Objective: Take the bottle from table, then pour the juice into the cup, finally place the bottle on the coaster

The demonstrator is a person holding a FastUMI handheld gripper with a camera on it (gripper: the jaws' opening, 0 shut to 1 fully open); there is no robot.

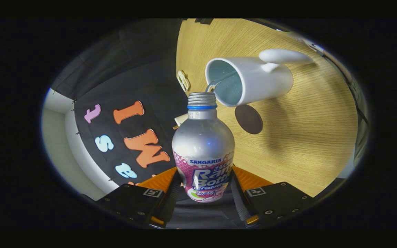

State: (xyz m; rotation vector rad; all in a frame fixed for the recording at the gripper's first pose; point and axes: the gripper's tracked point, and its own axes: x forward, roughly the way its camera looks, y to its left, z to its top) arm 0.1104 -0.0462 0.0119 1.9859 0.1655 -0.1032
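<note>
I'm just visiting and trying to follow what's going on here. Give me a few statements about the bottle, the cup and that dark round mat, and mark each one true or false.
1. The gripper has both fingers pressed on the bottle. True.
2. The bottle still has its cap on. False: the threaded neck is open, with no cap on it.
3. The bottle's mouth is at the rim of the white cup, and a thin stream runs from it into the cup. True.
4. The bottle stands on the dark round coaster. False: the bottle is held in the fingers; the coaster lies bare on the wooden table beside the cup.
5. The cup has no handle. False: a white handle sticks out from its side.
</note>
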